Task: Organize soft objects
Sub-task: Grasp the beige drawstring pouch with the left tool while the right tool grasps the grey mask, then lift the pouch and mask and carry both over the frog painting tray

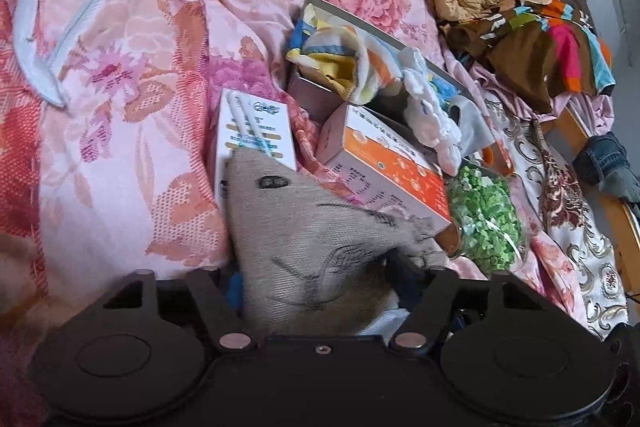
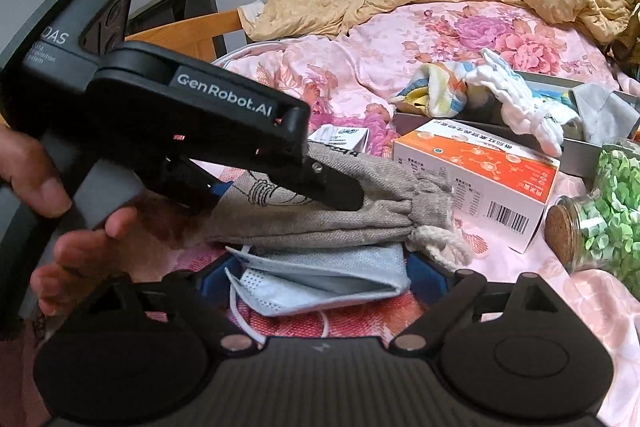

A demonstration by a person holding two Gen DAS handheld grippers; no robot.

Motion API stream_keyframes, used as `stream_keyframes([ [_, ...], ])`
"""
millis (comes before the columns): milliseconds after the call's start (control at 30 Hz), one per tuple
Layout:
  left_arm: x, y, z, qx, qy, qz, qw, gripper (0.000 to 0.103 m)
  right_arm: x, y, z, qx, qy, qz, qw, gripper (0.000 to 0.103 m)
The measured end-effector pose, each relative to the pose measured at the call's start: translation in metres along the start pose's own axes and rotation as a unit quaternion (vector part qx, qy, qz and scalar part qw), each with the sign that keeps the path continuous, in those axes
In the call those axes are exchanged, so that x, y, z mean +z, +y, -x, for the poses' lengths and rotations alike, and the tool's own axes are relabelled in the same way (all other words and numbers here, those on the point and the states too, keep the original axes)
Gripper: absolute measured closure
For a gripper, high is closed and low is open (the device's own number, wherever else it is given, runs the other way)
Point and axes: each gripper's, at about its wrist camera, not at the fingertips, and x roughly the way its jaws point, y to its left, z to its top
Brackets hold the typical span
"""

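A: Start close in. What is each of your hands doing?

B: Your left gripper (image 2: 332,193) has its fingers closed on the grey drawstring pouch (image 2: 320,211), biting the flat body near its middle. Your right gripper (image 2: 320,283) sits just under it, with the blue face mask (image 2: 320,283) lying between its fingers; whether they have pinched it or only straddle it, you cannot tell.

A: Which way does the pouch run?

B: Its long axis goes left to right across your right gripper, with the cinched neck and white cord (image 2: 440,247) on that gripper's right. The pouch rests on the mask, touching it.

A: And farther out?

B: Ahead and right of both grippers is the orange box (image 2: 476,167), with the jar of green bits (image 2: 612,223) beside it. Beyond them stands the grey tray (image 1: 308,91) holding socks (image 1: 340,55) and a white knitted piece (image 1: 432,115). The left hand is nearer the tray, so carrying the pouch forward and right looks like its job.
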Motion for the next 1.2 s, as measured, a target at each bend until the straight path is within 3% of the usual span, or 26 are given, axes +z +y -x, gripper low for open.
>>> stream_keyframes([
  [267, -0.001, -0.003, 0.002, -0.006, -0.002, -0.009, 0.9999, 0.055, -0.001, -0.004, 0.0, 0.003, 0.004, -0.012, 1.0, 0.018],
  [633, -0.001, -0.005, 0.005, -0.02, -0.012, -0.022, 0.9995, 0.066, -0.002, -0.007, 0.002, -0.001, 0.002, -0.023, 1.0, 0.028],
  [900, -0.002, -0.018, 0.016, -0.027, -0.052, -0.066, 0.9961, 0.077, -0.003, -0.004, 0.007, -0.033, 0.006, -0.018, 0.999, 0.042],
  [1200, -0.004, -0.025, 0.019, -0.022, -0.07, -0.098, 0.9925, 0.079, -0.006, 0.001, 0.017, -0.065, 0.012, -0.005, 0.998, 0.05],
])
